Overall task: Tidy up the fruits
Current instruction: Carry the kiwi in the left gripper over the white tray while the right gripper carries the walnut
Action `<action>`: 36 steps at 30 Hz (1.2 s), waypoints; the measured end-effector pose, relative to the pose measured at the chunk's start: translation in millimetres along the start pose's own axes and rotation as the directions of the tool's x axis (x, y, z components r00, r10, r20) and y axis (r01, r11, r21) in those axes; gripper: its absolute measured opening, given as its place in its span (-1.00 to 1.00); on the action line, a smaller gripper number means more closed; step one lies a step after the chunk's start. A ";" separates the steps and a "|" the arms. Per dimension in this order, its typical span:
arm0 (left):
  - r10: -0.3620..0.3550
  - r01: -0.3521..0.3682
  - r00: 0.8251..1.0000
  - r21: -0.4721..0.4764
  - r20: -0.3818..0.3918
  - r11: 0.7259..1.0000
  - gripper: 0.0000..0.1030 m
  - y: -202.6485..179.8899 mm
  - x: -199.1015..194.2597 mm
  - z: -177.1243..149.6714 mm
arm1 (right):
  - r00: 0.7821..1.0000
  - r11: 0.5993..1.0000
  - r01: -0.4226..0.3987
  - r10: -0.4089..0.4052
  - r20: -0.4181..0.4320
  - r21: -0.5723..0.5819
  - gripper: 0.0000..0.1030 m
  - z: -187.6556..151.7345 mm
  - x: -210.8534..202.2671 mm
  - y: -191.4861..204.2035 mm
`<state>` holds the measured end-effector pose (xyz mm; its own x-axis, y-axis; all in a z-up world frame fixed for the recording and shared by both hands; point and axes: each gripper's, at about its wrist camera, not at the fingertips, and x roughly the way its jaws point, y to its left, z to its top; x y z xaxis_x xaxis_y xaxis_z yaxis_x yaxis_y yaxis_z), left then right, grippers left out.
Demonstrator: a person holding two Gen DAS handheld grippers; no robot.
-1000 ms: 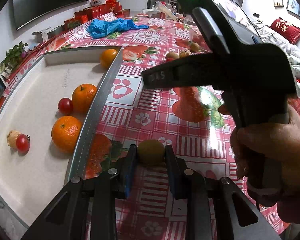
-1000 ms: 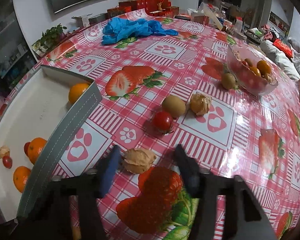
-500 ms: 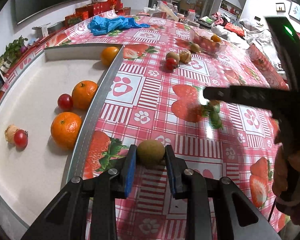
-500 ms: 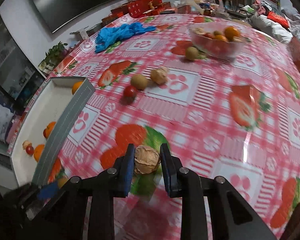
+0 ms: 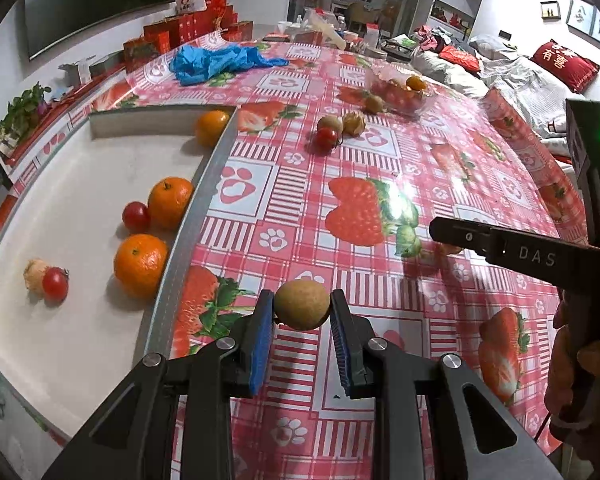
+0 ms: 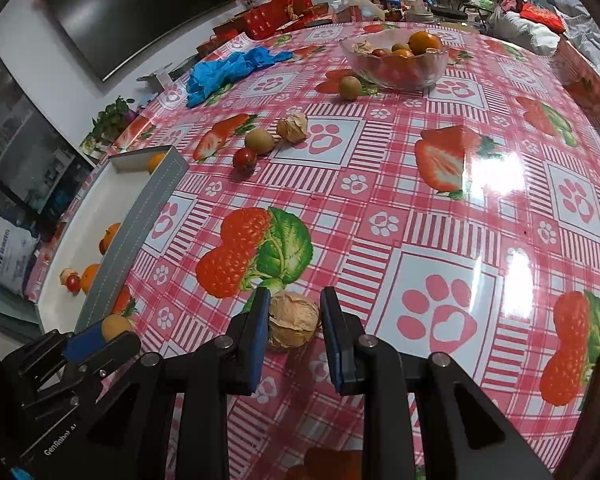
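- Nearest in the left wrist view, the left gripper [image 5: 302, 312] is pinched on a small round brown fruit [image 5: 302, 304], which is held between its blue pads [image 5: 261, 344] above the red checked tablecloth [image 5: 380, 168], just beside the grey rim of a white tray [image 5: 80, 200].
- Nearest in the right wrist view, the right gripper [image 6: 294, 320] is closed against a papery husked fruit [image 6: 293, 319], which is clamped between both pads, close over the cloth.
- In the right wrist view, the left gripper is seen at the lower left, with its fruit near the tray's near corner.
- In the left wrist view, the right gripper's black arm, marked "DAS", is seen at the right, well apart from the tray.
- Inside the tray, an orange [image 5: 141, 265] lies against the rim; a cherry tomato [image 5: 55, 285] touches a pale husked fruit [image 5: 34, 275] further left.
- Behind them, a second orange [image 5: 170, 202] is touched by another cherry tomato [image 5: 136, 216].
- A third orange [image 5: 212, 127] sits in the tray's far corner.
- Mid-table, a tomato [image 6: 244, 158], a brown fruit [image 6: 259, 141] and a husked fruit [image 6: 293, 128] are clustered together.
- Further back, a glass bowl [image 6: 436, 65] of mixed fruit is set, with one brown fruit [image 6: 350, 87] just beside it.
- At the far edge, a crumpled blue cloth [image 6: 228, 70] is seen.
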<state>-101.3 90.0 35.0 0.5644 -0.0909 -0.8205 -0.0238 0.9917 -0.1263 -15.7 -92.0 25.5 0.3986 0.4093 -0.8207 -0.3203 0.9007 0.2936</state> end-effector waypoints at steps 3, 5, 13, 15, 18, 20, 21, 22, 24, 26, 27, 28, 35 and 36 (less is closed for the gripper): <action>0.001 -0.001 1.000 0.008 0.014 1.000 -0.43 0.9 -8.9 2.5 | 1.000 1.000 -0.009 0.009 -0.002 -0.010 -0.46 -0.8 -1.9 3.5; 0.001 -0.001 1.000 0.006 0.028 1.000 -0.43 3.2 -15.3 4.7 | 1.000 1.000 -0.013 0.013 -0.001 -0.014 -0.46 -0.3 -3.0 6.5; 0.027 -0.026 0.997 -0.011 0.068 1.000 -0.43 21.9 -32.9 14.6 | 0.999 0.999 -0.034 0.034 -0.001 -0.035 -0.46 4.5 -4.1 22.1; 0.041 -0.039 0.996 -0.019 0.077 0.999 -0.43 29.1 -35.9 16.5 | 0.999 0.998 -0.042 0.042 -0.003 -0.040 -0.46 7.2 -3.2 27.4; 0.062 -0.058 0.994 -0.044 0.092 0.997 -0.43 43.5 -40.4 22.1 | 0.998 0.997 -0.055 0.055 -0.007 -0.050 -0.46 12.7 -2.0 37.0; 0.081 -0.074 0.991 -0.063 0.104 0.995 -0.43 55.7 -43.6 26.7 | 0.998 0.996 -0.062 0.062 -0.007 -0.061 -0.46 17.9 -1.3 45.3; 0.090 -0.083 0.990 -0.072 0.109 0.994 -0.43 61.9 -44.9 28.7 | 0.998 0.995 -0.067 0.067 -0.006 -0.068 -0.46 21.2 -1.1 49.8; 0.098 -0.089 0.989 -0.079 0.112 0.993 -0.43 67.0 -45.3 30.3 | 0.997 0.994 -0.073 0.072 -0.006 -0.077 -0.46 25.2 -0.6 55.7; 0.120 -0.109 0.986 -0.096 0.117 0.989 -0.43 79.6 -47.3 34.6 | 0.997 0.993 -0.082 0.082 -0.005 -0.089 -0.46 31.0 0.0 64.5; 0.138 -0.125 0.983 -0.111 0.122 0.986 -0.43 90.3 -49.4 38.4 | 0.995 0.990 -0.099 0.098 -0.011 -0.099 -0.46 38.7 2.3 76.4; 0.145 -0.130 0.982 -0.122 0.125 0.984 -0.43 97.0 -50.6 41.2 | 0.994 0.989 -0.109 0.108 -0.015 -0.103 -0.46 42.3 3.8 82.3; 0.149 -0.133 0.981 -0.129 0.126 0.983 -0.43 101.0 -50.9 43.1 | 0.993 0.987 -0.120 0.118 -0.018 -0.107 -0.46 45.7 5.7 88.3; 0.178 -0.153 0.976 -0.178 0.129 0.972 -0.43 134.4 -48.6 61.0 | 0.986 0.969 -0.167 0.162 -0.040 -0.184 -0.46 71.1 16.9 145.6; 0.180 -0.155 0.975 -0.185 0.129 0.971 -0.43 137.6 -48.1 63.3 | 0.984 0.965 -0.178 0.172 -0.048 -0.191 -0.46 74.8 19.6 154.3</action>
<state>-79.5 236.5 92.4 0.6523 0.1017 -0.7511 -0.2628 0.9598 -0.0983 7.0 65.9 91.4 0.2954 0.5509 -0.7806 -0.5444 0.7684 0.3363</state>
